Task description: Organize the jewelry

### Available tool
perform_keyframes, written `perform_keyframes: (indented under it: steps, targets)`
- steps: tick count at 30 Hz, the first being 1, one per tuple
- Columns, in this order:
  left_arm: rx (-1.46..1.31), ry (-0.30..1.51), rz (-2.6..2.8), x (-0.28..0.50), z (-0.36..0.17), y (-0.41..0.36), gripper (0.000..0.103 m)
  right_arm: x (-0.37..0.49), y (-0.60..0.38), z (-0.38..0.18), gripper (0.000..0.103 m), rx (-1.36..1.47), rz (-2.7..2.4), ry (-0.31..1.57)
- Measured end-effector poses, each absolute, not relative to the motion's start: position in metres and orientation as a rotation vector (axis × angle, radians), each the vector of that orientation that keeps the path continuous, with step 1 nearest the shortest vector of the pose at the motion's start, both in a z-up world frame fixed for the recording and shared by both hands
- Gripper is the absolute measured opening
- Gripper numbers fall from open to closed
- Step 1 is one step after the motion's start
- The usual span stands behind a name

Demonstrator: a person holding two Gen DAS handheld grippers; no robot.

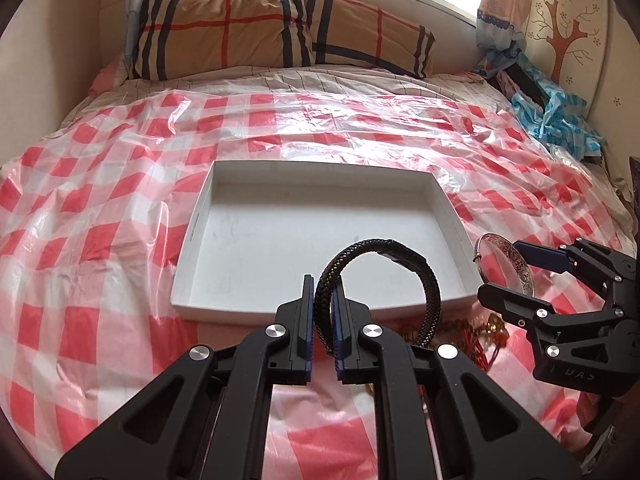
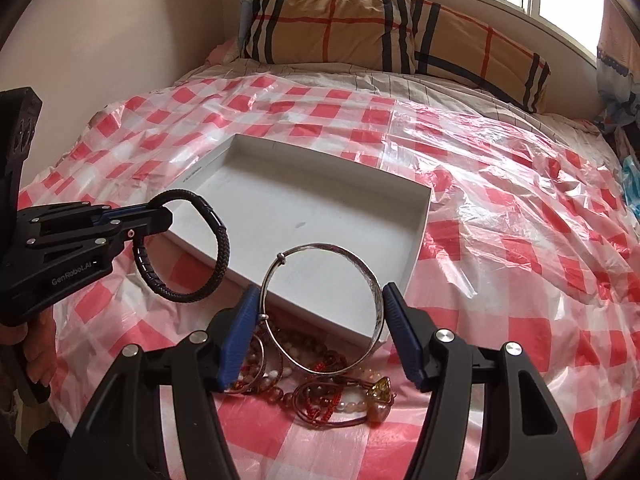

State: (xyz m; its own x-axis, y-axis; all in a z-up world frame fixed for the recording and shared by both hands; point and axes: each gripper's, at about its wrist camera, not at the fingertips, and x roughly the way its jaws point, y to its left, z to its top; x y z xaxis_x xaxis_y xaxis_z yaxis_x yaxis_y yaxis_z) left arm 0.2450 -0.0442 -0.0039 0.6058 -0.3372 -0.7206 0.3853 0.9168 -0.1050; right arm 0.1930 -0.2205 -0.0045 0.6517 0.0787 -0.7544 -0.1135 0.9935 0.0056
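Braided bracelet (image 1: 404, 258) in clamped left gripper (image 1: 323, 292)

The left gripper (image 1: 322, 292) is closed tightly, and its two blue pads (image 1: 307, 312) pinch the black braided bracelet (image 1: 380, 276) that stands up between them. The right gripper (image 2: 318, 308) has its fingers (image 2: 240, 336) spread wide, and they press on both sides of the silver bangle (image 2: 324, 308), holding it across its width.
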Motion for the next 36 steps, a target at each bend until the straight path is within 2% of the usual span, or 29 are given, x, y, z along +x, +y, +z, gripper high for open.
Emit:
perform_keyframes:
  steps: [16, 26, 29, 31, 36]
  targets:
    - [0.037, 0.855, -0.351, 0.310, -0.035, -0.058, 0.008, 0.256, -0.217, -0.034, 0.062, -0.083, 0.062, 0.850]
    - [0.012, 0.916, -0.298, 0.322, -0.059, -0.035, 0.010, 0.236, -0.220, -0.042, 0.065, -0.074, 0.069, 0.870]
    - [0.022, 0.938, -0.297, 0.322, -0.064, -0.032, 0.014, 0.231, -0.221, -0.050, 0.065, -0.079, 0.065, 0.886]
    - [0.032, 0.950, -0.290, 0.320, -0.067, -0.031, 0.023, 0.229, -0.223, -0.053, 0.065, -0.069, 0.063, 0.898]
    - [0.106, 0.978, -0.303, 0.310, -0.074, -0.038, 0.035, 0.219, -0.228, -0.055, 0.067, -0.073, 0.048, 0.902]
